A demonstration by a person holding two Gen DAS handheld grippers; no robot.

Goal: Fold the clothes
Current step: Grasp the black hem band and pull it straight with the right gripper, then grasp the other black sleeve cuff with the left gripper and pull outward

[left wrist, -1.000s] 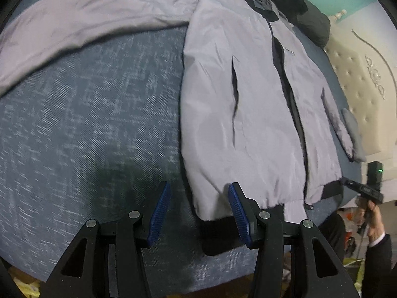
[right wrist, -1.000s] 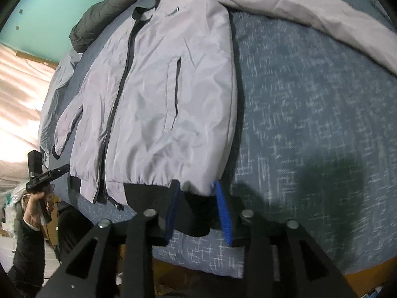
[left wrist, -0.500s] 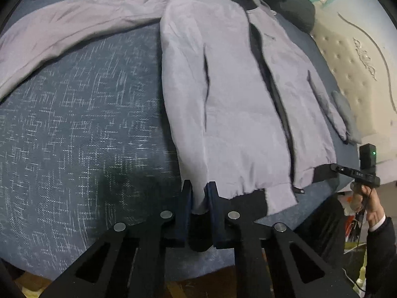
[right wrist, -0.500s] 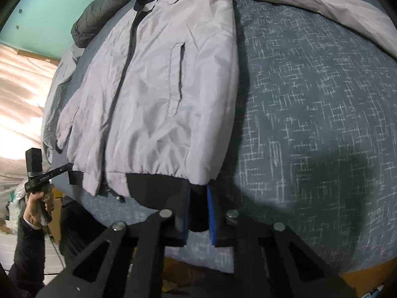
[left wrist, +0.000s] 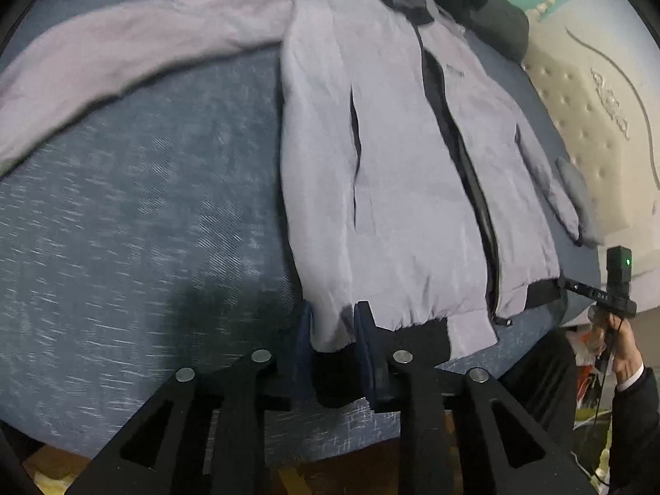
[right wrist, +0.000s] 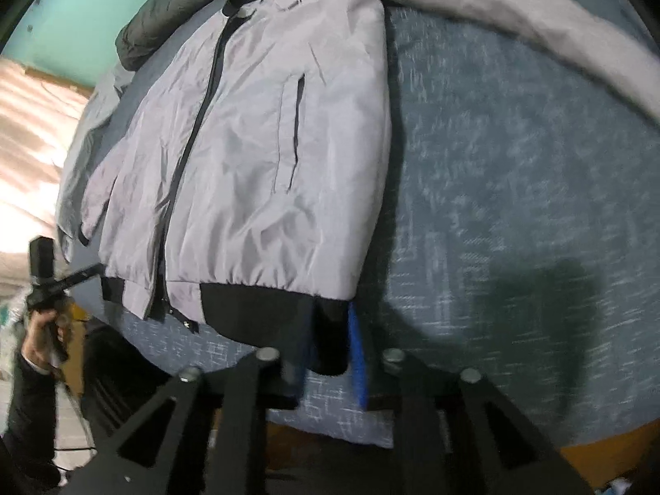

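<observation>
A light grey jacket (left wrist: 392,189) with a black zip and black hem lies front up on a blue-grey bed cover (left wrist: 144,206), one sleeve (left wrist: 123,62) stretched far out to the left. My left gripper (left wrist: 334,330) stands at the near hem corner. Its jaws are opening, and the corner sits loosely between the blue pads. In the right wrist view the jacket (right wrist: 247,165) lies likewise, its sleeve (right wrist: 515,12) running off to the right. My right gripper (right wrist: 330,350) is also opening, with the black hem corner (right wrist: 326,330) between its pads.
A dark green garment (left wrist: 499,20) is heaped beyond the collar. A cream tufted headboard (left wrist: 598,123) borders the bed. A person's hand (left wrist: 618,330) holds a black device at the bed's edge, which the right wrist view also shows (right wrist: 41,330). The bed's near edge lies just below both grippers.
Both grippers went from open around the hem corners to shut on them half a second ago. Their jaws have now parted again with the fabric still between them.
</observation>
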